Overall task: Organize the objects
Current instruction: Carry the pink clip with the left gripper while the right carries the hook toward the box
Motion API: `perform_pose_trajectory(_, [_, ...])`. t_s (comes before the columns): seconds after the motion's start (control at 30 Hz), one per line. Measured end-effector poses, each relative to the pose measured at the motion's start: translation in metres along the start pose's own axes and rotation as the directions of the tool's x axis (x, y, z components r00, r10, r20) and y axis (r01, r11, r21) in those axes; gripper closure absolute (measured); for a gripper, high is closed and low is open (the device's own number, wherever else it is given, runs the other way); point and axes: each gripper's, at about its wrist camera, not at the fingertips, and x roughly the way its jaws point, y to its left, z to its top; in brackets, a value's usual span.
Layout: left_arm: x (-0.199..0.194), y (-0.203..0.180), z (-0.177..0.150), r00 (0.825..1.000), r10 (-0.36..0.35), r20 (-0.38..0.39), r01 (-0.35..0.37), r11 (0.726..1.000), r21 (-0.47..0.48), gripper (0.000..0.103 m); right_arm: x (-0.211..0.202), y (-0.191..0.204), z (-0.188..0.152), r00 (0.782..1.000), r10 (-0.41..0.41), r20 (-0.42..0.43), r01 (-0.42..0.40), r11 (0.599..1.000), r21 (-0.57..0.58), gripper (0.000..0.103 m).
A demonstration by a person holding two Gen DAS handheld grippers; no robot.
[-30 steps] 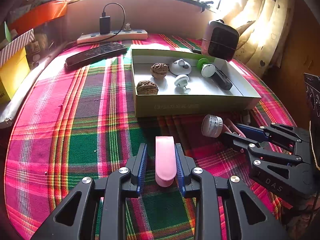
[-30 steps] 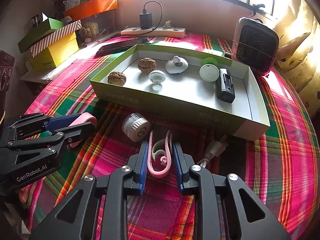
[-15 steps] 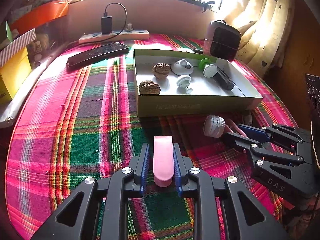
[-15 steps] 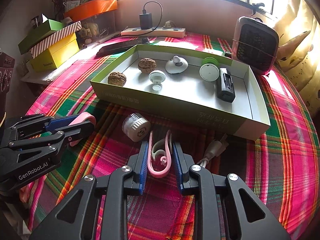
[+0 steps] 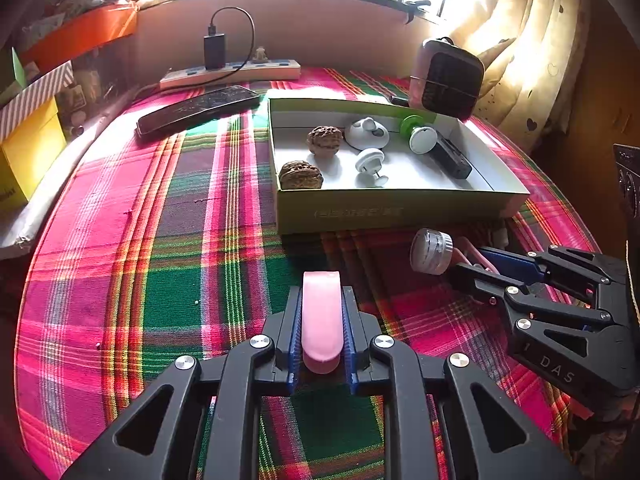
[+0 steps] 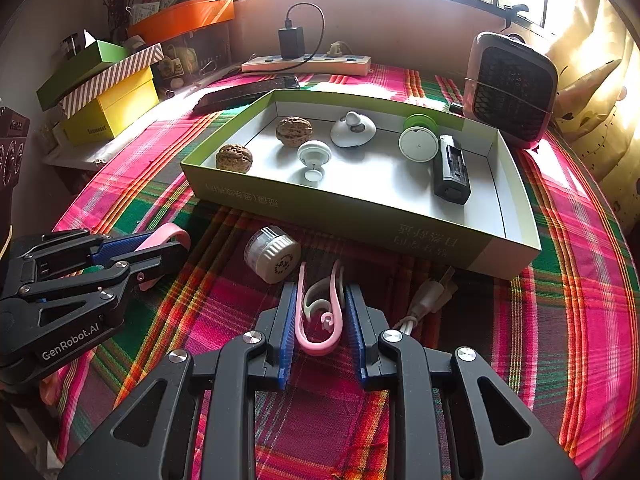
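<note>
Plaid cloth (image 5: 168,240) covers the table beneath a bright window. Left gripper (image 5: 322,312) holds a flat pink clip (image 5: 322,320), its jaws narrowed to the clip's width and pressing both edges. Right gripper (image 6: 320,308) clamps a pink-and-white looped clip (image 6: 320,316) in the same way. Compared with 1 second ago, the left jaws have closed from a loose straddle to full contact, and the box (image 5: 392,212) now sits slightly lower in the left view; the right grasp is unchanged. Both items therefore appear secured and ready for transfer to the box at 12 o'clock, which holds 2 walnuts (image 6: 294,131). A small jar (image 6: 273,254) remains on the cloth at 11 o'clock of the right gripper.
</note>
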Motion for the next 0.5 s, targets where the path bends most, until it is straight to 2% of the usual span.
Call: perform_pose_trajectory(0.5, [0.001, -0.0024, 0.0005, 1.0, 0.007, -0.001, -0.007, 1.0, 0.008, 0.087, -0.0009, -0.0013, -0.0007, 1.0, 0.01, 0.001, -0.01, 1.0, 0.008, 0.079])
